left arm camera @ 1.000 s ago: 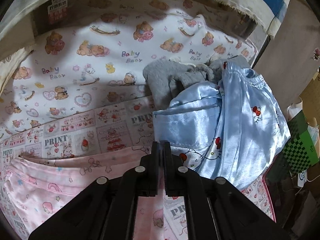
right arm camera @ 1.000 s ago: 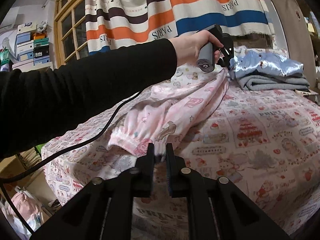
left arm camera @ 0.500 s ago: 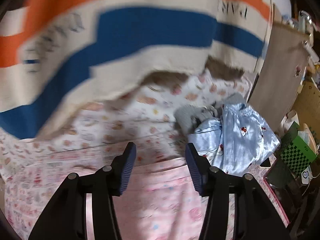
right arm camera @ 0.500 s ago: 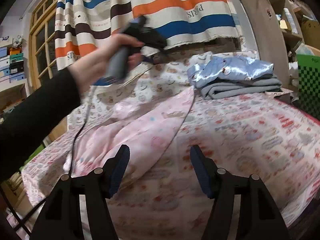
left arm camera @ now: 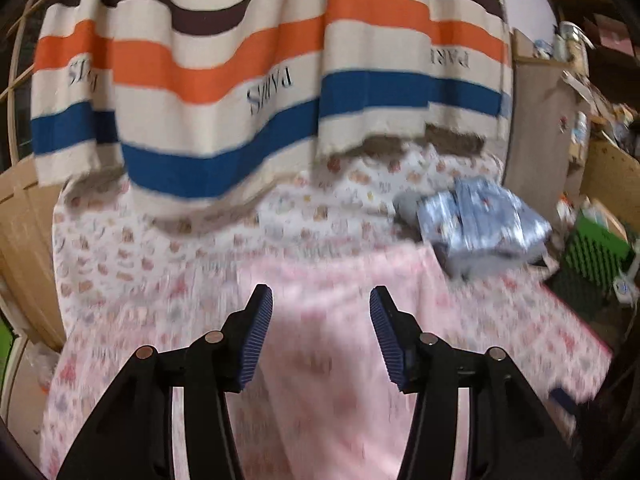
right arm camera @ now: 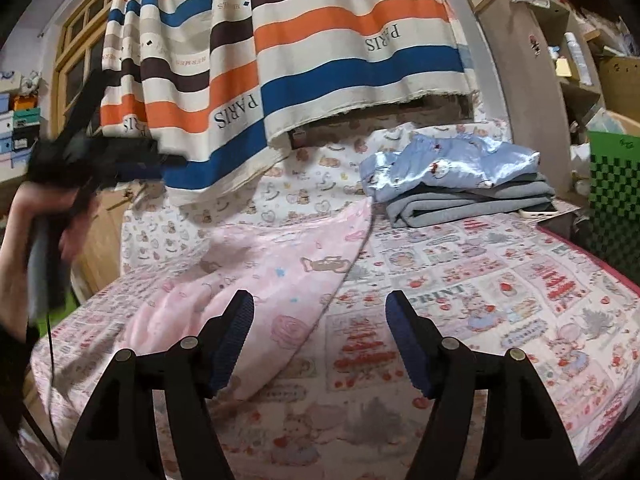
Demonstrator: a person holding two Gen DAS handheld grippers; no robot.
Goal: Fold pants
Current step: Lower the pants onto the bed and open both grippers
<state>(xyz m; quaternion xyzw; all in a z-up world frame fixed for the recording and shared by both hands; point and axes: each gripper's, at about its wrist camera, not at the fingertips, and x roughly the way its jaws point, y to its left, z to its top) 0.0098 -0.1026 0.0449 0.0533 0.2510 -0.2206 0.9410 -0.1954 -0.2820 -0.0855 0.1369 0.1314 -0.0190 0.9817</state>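
Note:
Pink printed pants [right arm camera: 272, 276] lie folded flat on the bed, running from the left toward the pile at the back. In the left wrist view, which is blurred, they [left arm camera: 328, 360] spread below and between the fingers. My left gripper [left arm camera: 321, 294] is open and holds nothing; a hand carries it [right arm camera: 120, 160] above the bed's left edge. My right gripper [right arm camera: 320, 300] hovers over the pants' right edge, its jaws opening with nothing between them.
A folded pile, blue satin pants [right arm camera: 448, 164] on grey ones [right arm camera: 468, 200], sits at the back right of the patterned bedsheet [right arm camera: 460, 300]. A striped curtain [right arm camera: 320, 60] hangs behind. A phone [right arm camera: 538, 213] and green crate [right arm camera: 612, 188] stand at the right.
Both grippers let go of the pink pants and opened. The left one pulled back and to the left, away from the pile. The pants now lie flat on the bed.

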